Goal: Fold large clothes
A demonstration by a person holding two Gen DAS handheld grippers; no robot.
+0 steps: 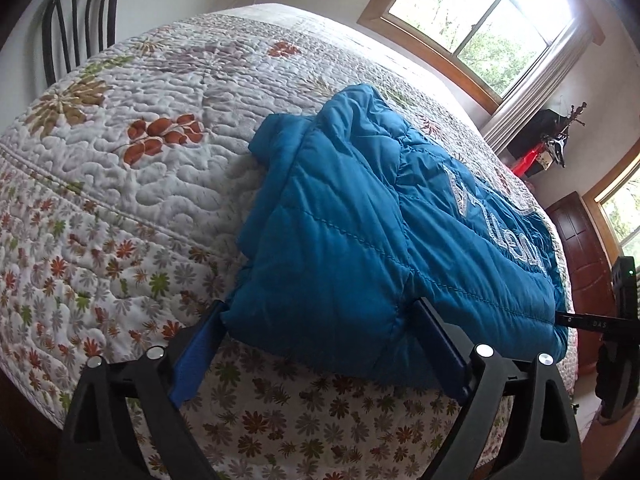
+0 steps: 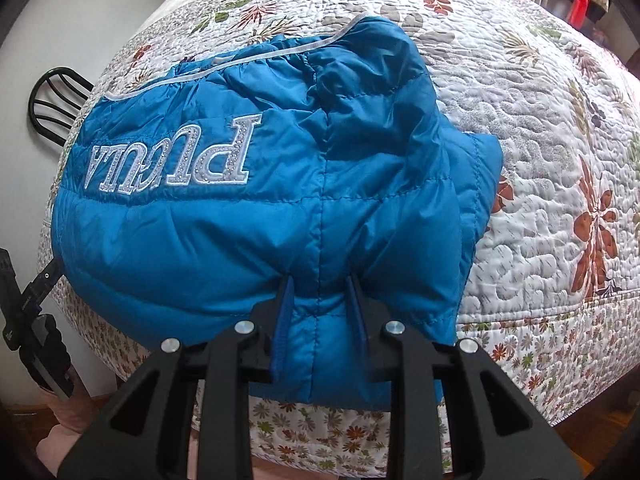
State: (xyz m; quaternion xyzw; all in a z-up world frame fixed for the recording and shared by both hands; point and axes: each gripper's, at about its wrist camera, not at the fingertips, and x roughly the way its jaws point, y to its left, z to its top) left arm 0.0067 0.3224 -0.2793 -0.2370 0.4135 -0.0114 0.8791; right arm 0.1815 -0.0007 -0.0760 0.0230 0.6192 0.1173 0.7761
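Observation:
A blue puffer jacket with white lettering lies folded on the quilted floral bedspread, its near hem over the bed's edge. My left gripper is open, its blue-padded fingers spread wide on either side of the jacket's near left corner. In the right wrist view the jacket fills the middle. My right gripper is shut on a puffy fold of the hem at the jacket's near right. The left gripper's black body shows at the far left, at the jacket's other corner.
A black metal chair stands at the bed's far left. Windows with curtains and a dark shelf with red items lie beyond the bed. A wooden door is at the right. Bare quilt stretches right of the jacket.

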